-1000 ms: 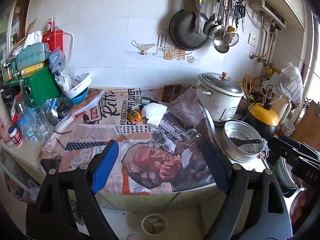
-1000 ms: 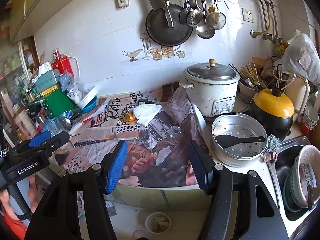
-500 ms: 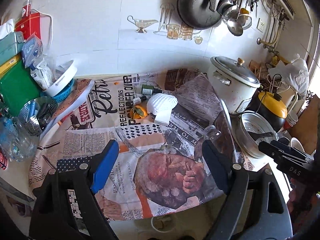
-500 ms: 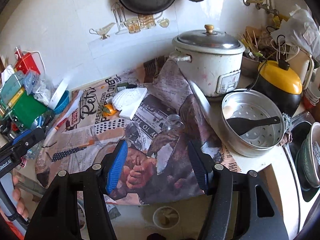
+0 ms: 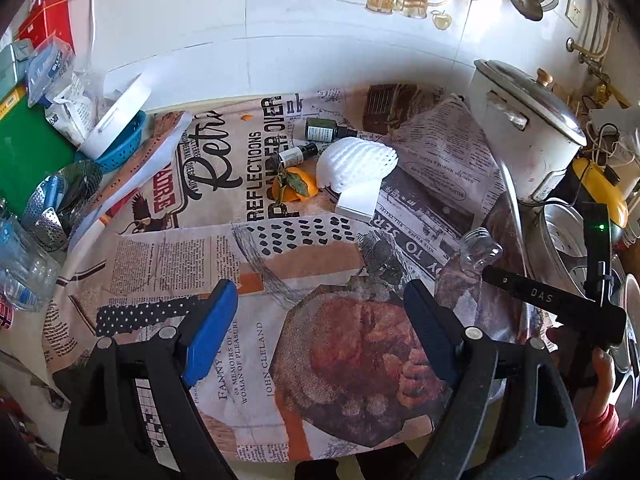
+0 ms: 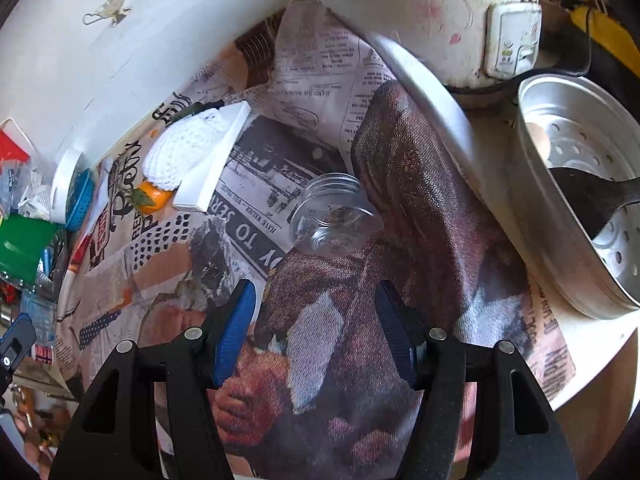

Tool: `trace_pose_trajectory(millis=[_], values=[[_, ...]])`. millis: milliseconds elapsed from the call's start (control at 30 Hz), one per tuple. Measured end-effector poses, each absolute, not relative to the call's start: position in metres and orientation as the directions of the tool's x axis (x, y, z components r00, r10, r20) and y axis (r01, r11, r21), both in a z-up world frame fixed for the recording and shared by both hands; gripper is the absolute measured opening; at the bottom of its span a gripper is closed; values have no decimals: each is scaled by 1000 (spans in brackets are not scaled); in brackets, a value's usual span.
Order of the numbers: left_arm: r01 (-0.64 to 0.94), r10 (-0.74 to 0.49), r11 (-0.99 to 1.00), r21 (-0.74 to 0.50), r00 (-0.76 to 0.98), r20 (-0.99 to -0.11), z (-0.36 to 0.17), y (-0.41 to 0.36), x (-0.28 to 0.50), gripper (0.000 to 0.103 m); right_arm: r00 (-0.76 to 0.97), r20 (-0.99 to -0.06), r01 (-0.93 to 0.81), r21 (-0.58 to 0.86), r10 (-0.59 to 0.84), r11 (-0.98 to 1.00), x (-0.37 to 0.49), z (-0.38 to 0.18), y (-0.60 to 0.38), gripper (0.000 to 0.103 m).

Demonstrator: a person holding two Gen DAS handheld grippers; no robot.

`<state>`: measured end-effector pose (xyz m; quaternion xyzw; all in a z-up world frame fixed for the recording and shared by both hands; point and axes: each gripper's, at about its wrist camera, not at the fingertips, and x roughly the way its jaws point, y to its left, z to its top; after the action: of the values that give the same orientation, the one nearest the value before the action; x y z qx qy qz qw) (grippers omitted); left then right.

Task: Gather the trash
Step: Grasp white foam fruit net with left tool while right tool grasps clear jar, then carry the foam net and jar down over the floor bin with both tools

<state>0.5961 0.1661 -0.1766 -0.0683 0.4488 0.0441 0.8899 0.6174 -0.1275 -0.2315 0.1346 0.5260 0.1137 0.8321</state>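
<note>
Your right gripper hung with empty, partly spread jaws short of the clear plastic bottle, which lay on its side on the newspaper-print cloth and, being round and light, could have rolled off toward the rice cooker had one pad nudged it first.

Near half of the desk, covered in printed paper, lies bare and passable. Further back, the foam net, orange and two small bottles crowd the middle. The rice cooker and steamer pan block the right; an open jar lies before them.
</note>
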Motion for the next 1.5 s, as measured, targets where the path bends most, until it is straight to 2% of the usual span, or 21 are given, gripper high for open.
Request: trace_pose_trajectory(millis=[300,400,633,700,867,967,1000,1033,1100,1133,1167,1200,1500], values=[[-179,34,981,-81,563,-826,-202,148,654,85,377,-858,-48,357,348,933,666,-265,-125,58],[-180,36,980,-80,564,-825,-207,144,672,85,390,-848,-65,363,359,929,673,-265,-122,53],[-177,0,977,-121,566,-825,-217,145,724,83,425,-824,-183,327,375,927,684,-242,-112,53],[-169,3,979,-113,568,-823,-221,145,741,79,437,-812,-207,328,387,922,686,-232,-113,53],[-139,-12,985,-106,551,-835,-243,139,787,79,467,-792,-262,300,392,917,692,-212,-116,53],[-147,3,985,-87,524,-852,-261,137,806,70,478,-787,-268,291,389,918,695,-207,-118,53],[-149,0,984,-92,524,-852,-264,136,809,57,483,-786,-269,286,385,920,695,-206,-120,53],[-146,-14,984,-106,524,-852,-267,136,809,40,488,-786,-266,281,380,922,695,-205,-121,53],[-145,-44,979,-142,530,-847,-270,136,809,31,494,-787,-261,273,371,926,694,-204,-123,53],[-146,-53,977,-156,543,-838,-270,136,807,23,502,-787,-256,259,358,931,693,-204,-124,53],[-141,-67,975,-171,550,-832,-269,136,805,21,504,-789,-252,256,352,933,692,-204,-125,53],[-136,-75,974,-179,554,-829,-268,136,804,15,504,-790,-247,257,350,934,690,-204,-126,53],[-94,-66,982,-162,637,-768,-225,136,764,12,529,-777,-226,257,340,940,673,-192,-125,53]])
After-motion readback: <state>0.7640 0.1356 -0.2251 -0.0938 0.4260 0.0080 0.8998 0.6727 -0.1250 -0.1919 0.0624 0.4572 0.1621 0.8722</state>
